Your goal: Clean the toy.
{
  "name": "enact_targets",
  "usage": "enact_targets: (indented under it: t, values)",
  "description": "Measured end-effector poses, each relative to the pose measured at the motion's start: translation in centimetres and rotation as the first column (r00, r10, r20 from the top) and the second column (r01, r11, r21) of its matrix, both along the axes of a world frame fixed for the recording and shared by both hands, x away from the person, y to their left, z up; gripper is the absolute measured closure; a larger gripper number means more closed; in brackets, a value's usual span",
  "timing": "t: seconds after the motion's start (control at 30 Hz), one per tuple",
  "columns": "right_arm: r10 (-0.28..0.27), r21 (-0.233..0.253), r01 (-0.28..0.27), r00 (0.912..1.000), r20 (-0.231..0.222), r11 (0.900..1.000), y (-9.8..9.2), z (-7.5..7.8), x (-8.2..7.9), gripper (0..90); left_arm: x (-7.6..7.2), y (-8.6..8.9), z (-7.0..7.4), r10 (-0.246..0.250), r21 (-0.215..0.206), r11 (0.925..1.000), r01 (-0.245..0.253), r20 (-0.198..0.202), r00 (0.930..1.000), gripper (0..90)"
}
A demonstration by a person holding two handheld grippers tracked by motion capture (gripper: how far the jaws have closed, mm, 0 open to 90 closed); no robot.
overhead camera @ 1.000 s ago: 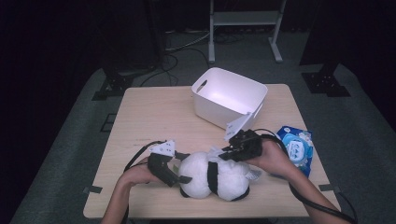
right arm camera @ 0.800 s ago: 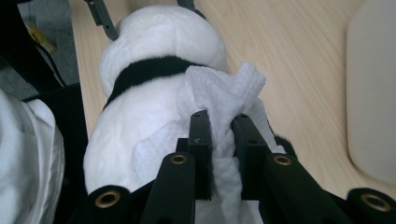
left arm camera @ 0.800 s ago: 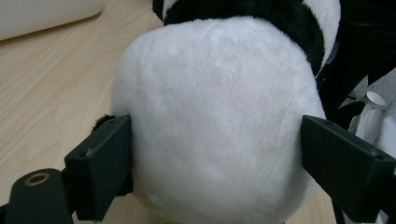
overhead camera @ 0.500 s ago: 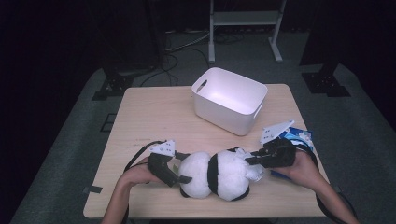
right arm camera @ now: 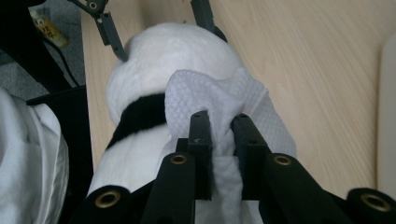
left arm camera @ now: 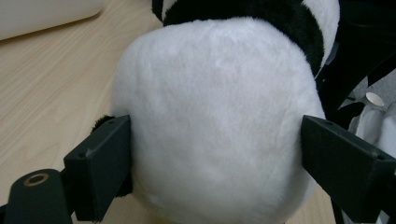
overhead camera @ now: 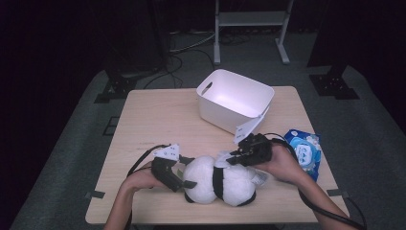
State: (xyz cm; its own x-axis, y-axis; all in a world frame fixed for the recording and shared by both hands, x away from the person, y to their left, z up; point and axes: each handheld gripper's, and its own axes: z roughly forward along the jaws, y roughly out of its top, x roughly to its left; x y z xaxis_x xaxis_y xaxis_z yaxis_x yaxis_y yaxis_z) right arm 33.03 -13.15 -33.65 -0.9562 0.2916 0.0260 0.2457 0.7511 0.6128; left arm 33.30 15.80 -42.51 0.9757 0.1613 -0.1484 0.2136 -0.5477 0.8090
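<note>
The panda lies near the table's front edge with its long axis left-right, the left gripper clamped across its rounded left end, while the right gripper, clenched on a wipe, presses it onto the panda's top from the right.

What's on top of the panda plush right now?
A white wipe lies draped over the panda plush, pinched in the right claw. The fur under the wipe is covered, so its state cannot be seen. The left claw clamps the plush's white end.

Black claws w/ brass-ringed screw holes, grey plates, black cables.
</note>
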Motion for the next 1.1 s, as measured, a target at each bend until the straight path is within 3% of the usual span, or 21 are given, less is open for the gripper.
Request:
enact_targets:
  t: [0.17,0.43,0.57,0.7,1.1]
  values:
    - [0.056,-0.046,-0.056,0.9984,-0.011,0.997,3.3,-0.6,0.8,78.8,0.0,0.0,0.0,-0.003,0.002,1.0000,0.003,0.003,1.0000,10.9]
    - [0.110,-0.062,-0.111,0.9937,-0.021,0.992,6.2,-1.2,1.0,78.8,-0.1,0.1,0.1,-0.010,0.009,0.9999,0.010,0.008,0.9999,10.6]
    - [0.111,-0.067,-0.113,0.9933,-0.034,0.991,5.6,-1.0,0.7,78.8,-0.1,0.1,0.3,-0.015,0.006,0.9999,0.015,0.014,0.9998,10.0]
    - [0.112,-0.047,-0.114,0.9927,-0.045,0.992,4.6,-1.4,0.1,78.7,-0.2,0.4,1.0,-0.008,-0.037,0.9993,0.009,0.027,0.9996,10.0]
    - [0.145,-0.015,-0.146,0.9884,-0.047,0.989,4.2,-1.7,-1.9,78.8,0.0,0.6,1.0,0.007,-0.036,0.9993,-0.006,0.006,1.0000,6.9]
